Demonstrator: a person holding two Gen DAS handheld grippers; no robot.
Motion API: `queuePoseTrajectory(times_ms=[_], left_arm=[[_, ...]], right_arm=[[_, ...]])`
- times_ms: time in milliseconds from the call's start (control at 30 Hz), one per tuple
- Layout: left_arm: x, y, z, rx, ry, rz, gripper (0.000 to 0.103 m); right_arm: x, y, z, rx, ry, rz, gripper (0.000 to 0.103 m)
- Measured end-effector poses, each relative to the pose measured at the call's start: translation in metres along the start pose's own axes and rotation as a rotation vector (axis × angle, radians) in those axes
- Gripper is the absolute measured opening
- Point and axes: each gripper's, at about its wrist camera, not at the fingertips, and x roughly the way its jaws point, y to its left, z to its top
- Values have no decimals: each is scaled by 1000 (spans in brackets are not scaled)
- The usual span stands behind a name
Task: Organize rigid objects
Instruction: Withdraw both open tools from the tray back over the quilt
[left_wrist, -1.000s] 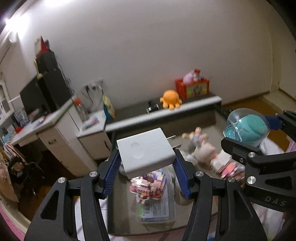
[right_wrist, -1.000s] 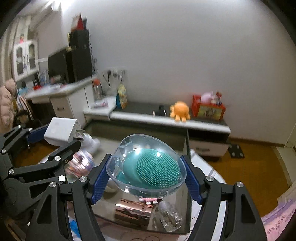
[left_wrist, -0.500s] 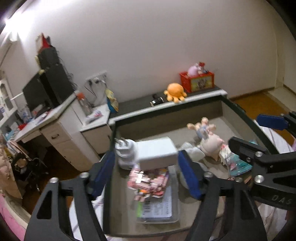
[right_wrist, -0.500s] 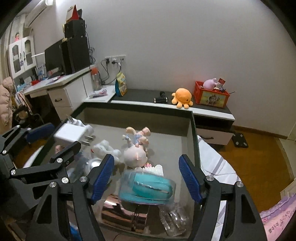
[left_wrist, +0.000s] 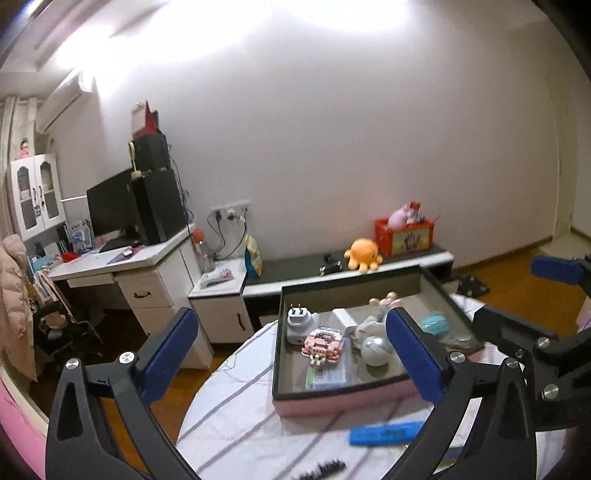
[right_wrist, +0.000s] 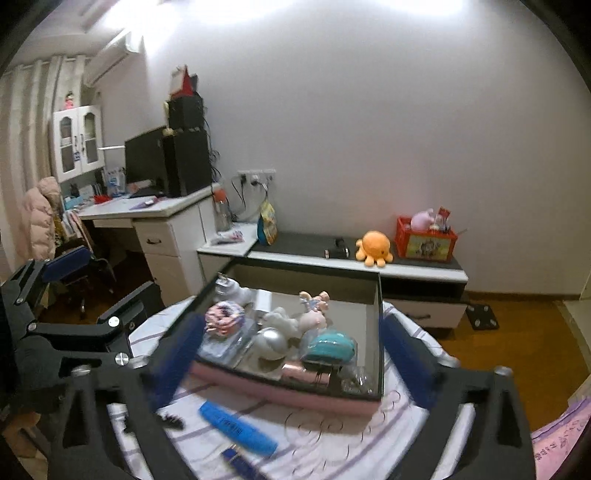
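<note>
We note both drops done: left gripper (left_wrist: 291, 347) and right gripper (right_wrist: 291, 354), jaws just opened wide and empty, charger (left_wrist: 300, 326) and teal brush (right_wrist: 332, 347) lying in the box (right_wrist: 376, 332) mid-frame; next, likely the blue comb (right_wrist: 236, 428), lower centre.

We see a round table (right_wrist: 436, 417) w/ a white cloth striped in lilac. Directly on it: a pink-sided box (right_wrist: 295, 397) w/ dark rim, at 12 o'clock from the table's middle in the right wrist view. A blue comb (right_wrist: 238, 428) lies at 7 o'clock of the box, apart from it; a small black brush-like item (right_wrist: 170, 421) at 9 o'clock of the comb, and a dark blue piece (right_wrist: 240, 463) at 6 o'clock of it, blurred. In the left wrist view the comb (left_wrist: 386, 435) sits at 6 o'clock of the box (left_wrist: 343, 400).
</note>
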Motion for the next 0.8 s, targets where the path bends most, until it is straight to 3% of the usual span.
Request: queuePoseTrajectory(times_ms=[167,433,800], left_arm=[[-64,8,-11,-72,-62,-23,103],[-148,2,-40,-67,-152,58,103],[-186,1,-57,-68,-151,52,103]], right_arm=[[-63,20,-13,-7,-80,43,103],[-142,43,-50,-11,-203,-9,103],[-182,50,-81,13,-229,-25,103]])
